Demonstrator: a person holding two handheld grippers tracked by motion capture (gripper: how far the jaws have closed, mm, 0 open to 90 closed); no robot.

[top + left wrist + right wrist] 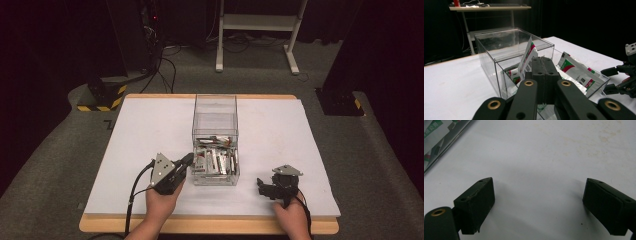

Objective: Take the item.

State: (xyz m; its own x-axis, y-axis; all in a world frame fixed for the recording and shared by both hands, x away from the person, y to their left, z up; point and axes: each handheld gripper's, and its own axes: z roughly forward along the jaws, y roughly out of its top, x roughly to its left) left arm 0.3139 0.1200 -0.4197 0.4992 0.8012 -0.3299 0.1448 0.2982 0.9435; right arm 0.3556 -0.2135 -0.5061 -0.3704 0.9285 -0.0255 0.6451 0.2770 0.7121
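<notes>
The left gripper (186,161) is seen with jaws pressed together on nothing, its tip just beside the left wall of the clear box (215,107), which holds the sachets (216,160). To the box's right, the right gripper (261,185) is spread wide over the bare white table (280,130), gripping nothing.

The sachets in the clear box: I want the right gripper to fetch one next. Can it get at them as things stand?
Probably yes. The clear box is open on top, the sachets lie exposed, and the right gripper, jaws open, rests beside it over bare table.
</notes>
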